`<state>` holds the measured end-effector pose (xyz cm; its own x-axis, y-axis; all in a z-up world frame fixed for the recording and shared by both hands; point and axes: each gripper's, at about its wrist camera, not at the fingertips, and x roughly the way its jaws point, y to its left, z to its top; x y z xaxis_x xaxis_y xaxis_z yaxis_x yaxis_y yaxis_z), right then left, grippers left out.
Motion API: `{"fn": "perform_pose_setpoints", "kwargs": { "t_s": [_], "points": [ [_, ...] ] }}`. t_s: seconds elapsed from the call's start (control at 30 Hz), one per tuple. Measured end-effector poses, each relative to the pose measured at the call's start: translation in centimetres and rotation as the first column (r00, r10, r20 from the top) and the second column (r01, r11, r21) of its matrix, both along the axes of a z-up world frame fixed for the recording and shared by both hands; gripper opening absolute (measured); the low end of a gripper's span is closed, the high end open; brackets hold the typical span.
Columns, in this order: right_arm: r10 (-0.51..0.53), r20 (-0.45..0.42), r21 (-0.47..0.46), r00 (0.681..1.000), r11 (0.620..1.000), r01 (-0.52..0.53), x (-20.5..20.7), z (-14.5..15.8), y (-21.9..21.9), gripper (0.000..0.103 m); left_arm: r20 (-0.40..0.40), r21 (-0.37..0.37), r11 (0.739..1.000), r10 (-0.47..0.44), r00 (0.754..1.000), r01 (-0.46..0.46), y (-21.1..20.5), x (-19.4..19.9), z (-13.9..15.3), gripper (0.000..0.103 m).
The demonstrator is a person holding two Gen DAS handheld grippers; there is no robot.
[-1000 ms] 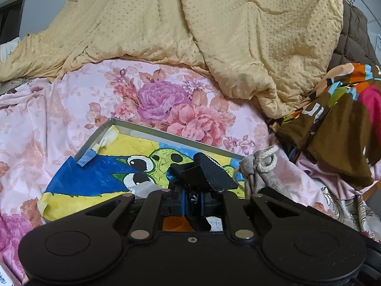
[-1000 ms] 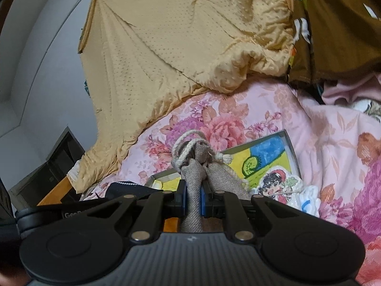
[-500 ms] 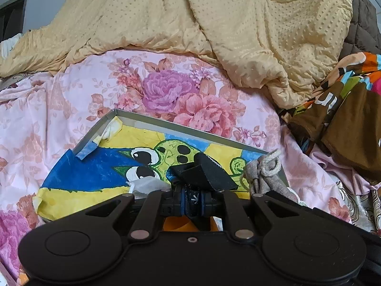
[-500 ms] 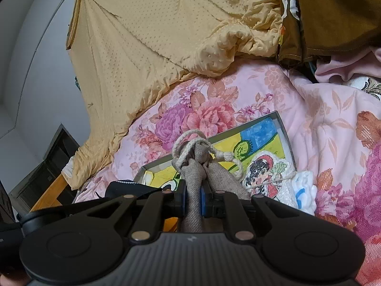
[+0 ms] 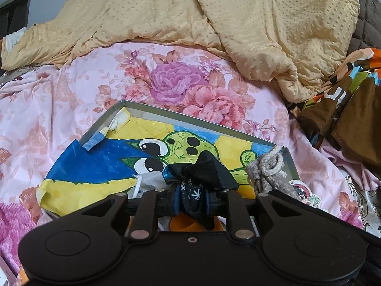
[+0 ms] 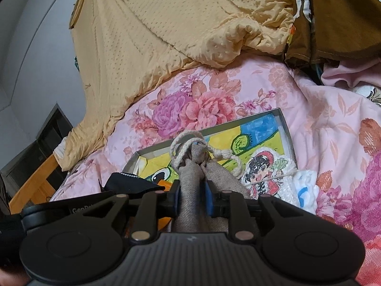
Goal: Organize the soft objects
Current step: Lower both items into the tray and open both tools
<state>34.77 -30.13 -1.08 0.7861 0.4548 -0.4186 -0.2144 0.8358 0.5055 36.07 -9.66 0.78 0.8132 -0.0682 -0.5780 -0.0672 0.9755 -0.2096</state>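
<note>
A shallow grey tray (image 5: 190, 116) lined with a blue, yellow and green cartoon drawing lies on the floral sheet (image 5: 47, 109). My left gripper (image 5: 193, 196) hovers over its near edge. Its jaws are opening, and a black cloth with white snowflake marks (image 5: 207, 169) still fills the gap between the pads. My right gripper (image 6: 193, 190) is close beside it. Its jaws are opening too, around a burlap drawstring pouch (image 6: 190, 174) that stands upright between the pads. The same pouch (image 5: 269, 176) shows at the tray's right corner in the left wrist view.
A crocheted patch with a cartoon figure (image 6: 266, 174) lies on the tray's right edge (image 6: 284, 124). A rumpled yellow blanket (image 5: 214, 12) is heaped behind. A brown patterned garment (image 5: 345, 95) is piled at the right. A wooden bed frame (image 6: 31, 186) shows at far left.
Both pairs of jaws have parted a little. The black cloth has spread between the left pads, and the pouch's neck has widened between the right ones. Both views have dipped slightly toward the tray.
</note>
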Motion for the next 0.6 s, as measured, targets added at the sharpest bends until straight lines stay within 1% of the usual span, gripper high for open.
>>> {"fn": "perform_pose_setpoints", "kwargs": {
  "t_s": [0.03,0.1,0.17,0.27,0.33,0.4,0.43,0.6],
  "points": [
    [0.001,-0.001,-0.004,1.0,1.0,-0.001,0.0,0.0,0.0,0.028,0.001,0.001,1.0,0.001,1.0,-0.001,0.0,-0.1,0.0,0.024],
    [0.001,-0.001,-0.015,1.0,1.0,-0.001,-0.1,0.1,0.1,0.034,0.007,-0.004,1.0,0.002,1.0,-0.002,0.1,-0.2,0.0,0.034],
    [-0.007,0.001,-0.028,1.0,1.0,0.007,-0.2,0.3,0.1,0.038,0.011,-0.009,1.0,0.003,1.0,-0.003,0.2,-0.4,0.1,0.039],
    [-0.012,0.003,-0.027,1.0,1.0,0.012,-0.3,0.5,-0.1,0.044,0.01,-0.011,1.0,0.005,1.0,-0.004,0.2,-0.7,0.2,0.04],
    [-0.017,0.009,-0.029,1.0,0.999,0.017,-0.4,0.8,-0.3,0.047,0.002,-0.029,1.0,0.008,1.0,-0.008,0.3,-0.7,0.2,0.041],
    [-0.022,0.015,-0.041,1.0,0.999,0.023,-0.5,1.0,-0.4,0.052,0.001,-0.045,0.999,0.017,1.0,-0.017,0.3,-1.1,0.5,0.047],
    [-0.026,0.018,-0.048,0.999,0.998,0.027,-0.6,1.2,-0.4,0.054,0.004,-0.048,0.999,0.023,1.0,-0.022,0.4,-1.2,0.6,0.049],
    [-0.044,0.033,-0.071,0.999,0.996,0.046,-1.1,1.9,-0.6,0.069,0.021,-0.055,0.997,0.047,0.999,-0.046,0.5,-2.1,1.4,0.062]
  ]
}}
